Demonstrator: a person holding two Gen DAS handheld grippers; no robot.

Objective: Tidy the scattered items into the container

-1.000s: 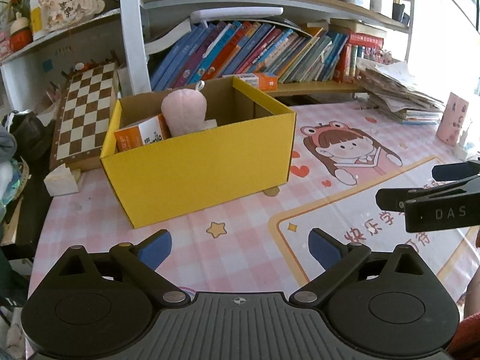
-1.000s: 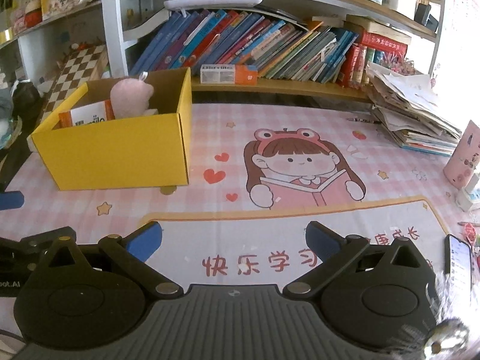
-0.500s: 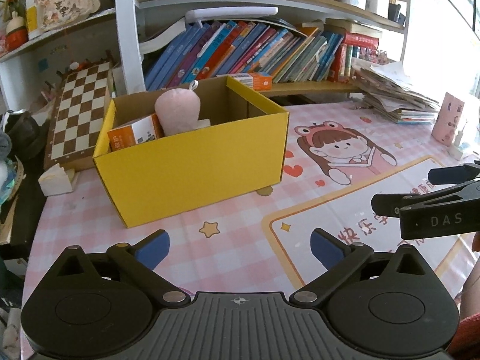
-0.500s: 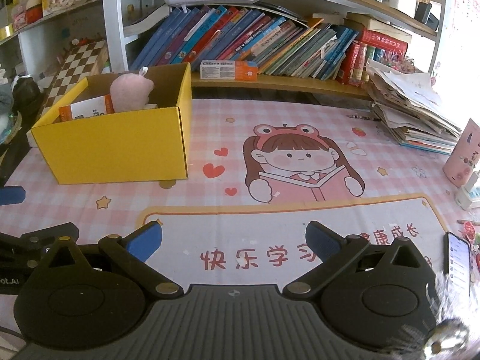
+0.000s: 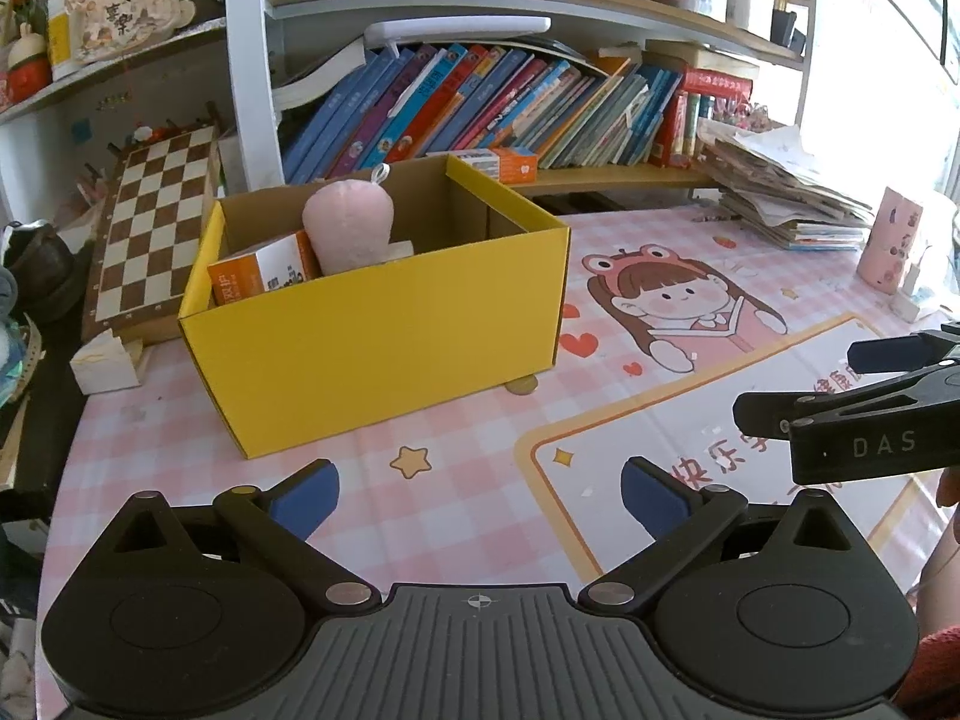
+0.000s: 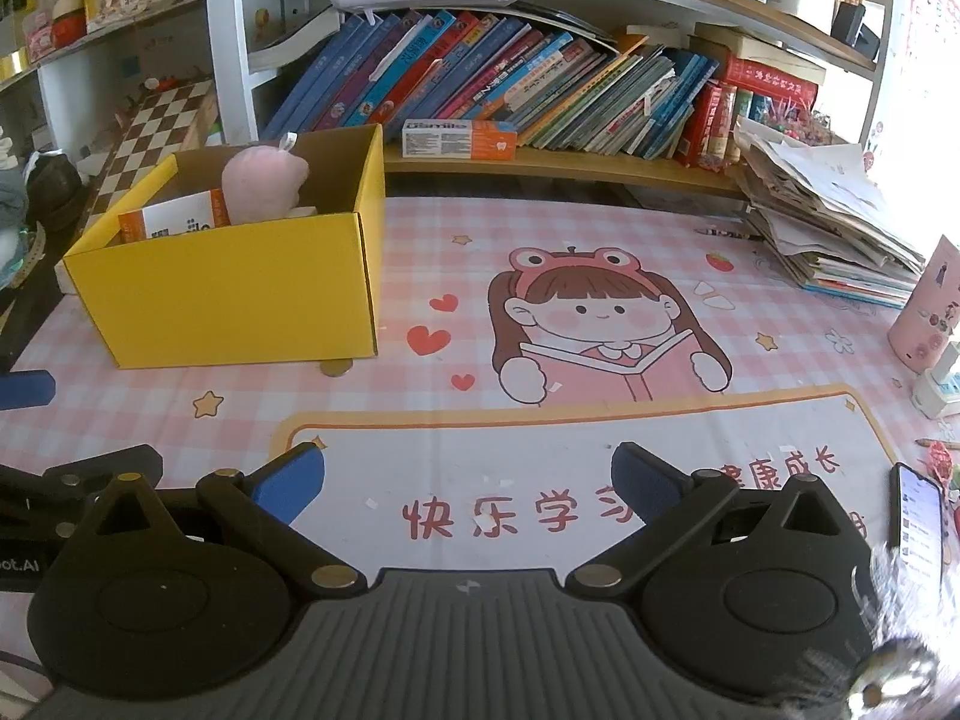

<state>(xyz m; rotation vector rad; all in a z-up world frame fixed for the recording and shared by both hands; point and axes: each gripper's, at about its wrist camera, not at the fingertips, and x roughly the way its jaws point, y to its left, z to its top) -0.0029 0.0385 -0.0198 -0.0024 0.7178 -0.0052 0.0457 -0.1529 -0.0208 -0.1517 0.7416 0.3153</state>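
Observation:
A yellow cardboard box (image 5: 384,336) (image 6: 240,288) stands on the pink desk mat, holding a pink plush toy (image 5: 349,223) (image 6: 264,183) and an orange-and-white carton (image 5: 264,276) (image 6: 174,219). My left gripper (image 5: 477,495) is open and empty, low over the mat, in front of the box. The right gripper (image 6: 468,480) is also open and empty, over the white panel with red characters. From the left wrist view the right gripper's black fingers (image 5: 840,414) show at the right edge. A toothpaste box (image 6: 459,138) lies on the low shelf behind the yellow box.
A coin (image 6: 336,367) lies at the box's front corner. A chessboard (image 5: 156,228) leans at the left. Books (image 6: 510,90) fill the shelf behind. A paper stack (image 6: 828,228), a pink tube (image 6: 924,306) and a phone (image 6: 918,516) sit at the right.
Both grippers have drawn back a little from the yellow box, which now looks smaller and farther in each view. Both stay open and empty.

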